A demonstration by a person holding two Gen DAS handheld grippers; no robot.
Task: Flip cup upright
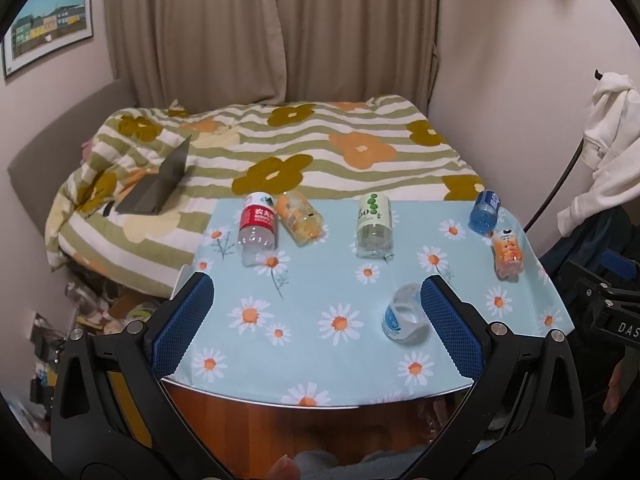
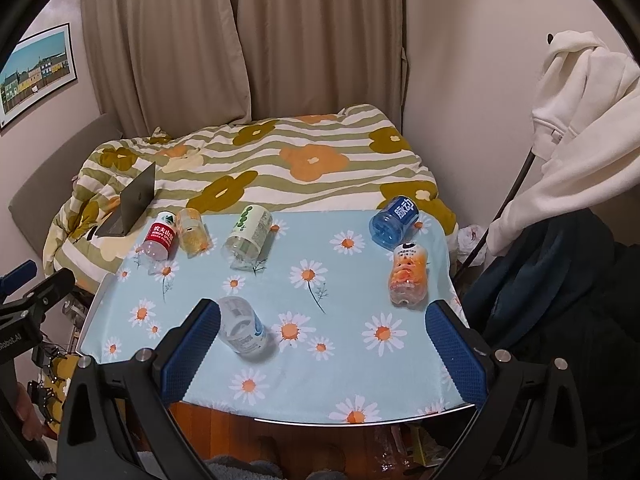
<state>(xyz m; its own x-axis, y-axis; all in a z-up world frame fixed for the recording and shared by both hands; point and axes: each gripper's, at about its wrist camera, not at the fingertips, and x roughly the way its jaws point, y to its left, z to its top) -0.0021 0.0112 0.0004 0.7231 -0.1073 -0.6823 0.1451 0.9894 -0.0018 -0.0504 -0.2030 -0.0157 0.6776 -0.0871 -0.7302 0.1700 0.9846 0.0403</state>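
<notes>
Several cut plastic bottle cups lie on their sides on the daisy tablecloth. A clear cup with a blue label lies nearest, just inside my left gripper's right finger; in the right wrist view it lies beside my right gripper's left finger. Farther back lie a red-label cup, a yellow cup, a green-label cup, a blue cup and an orange cup. My left gripper and right gripper are both open and empty, over the table's near edge.
A bed with a flowered quilt stands behind the table, with an open laptop on it. A white hoodie hangs at the right. Clutter lies on the floor at the left.
</notes>
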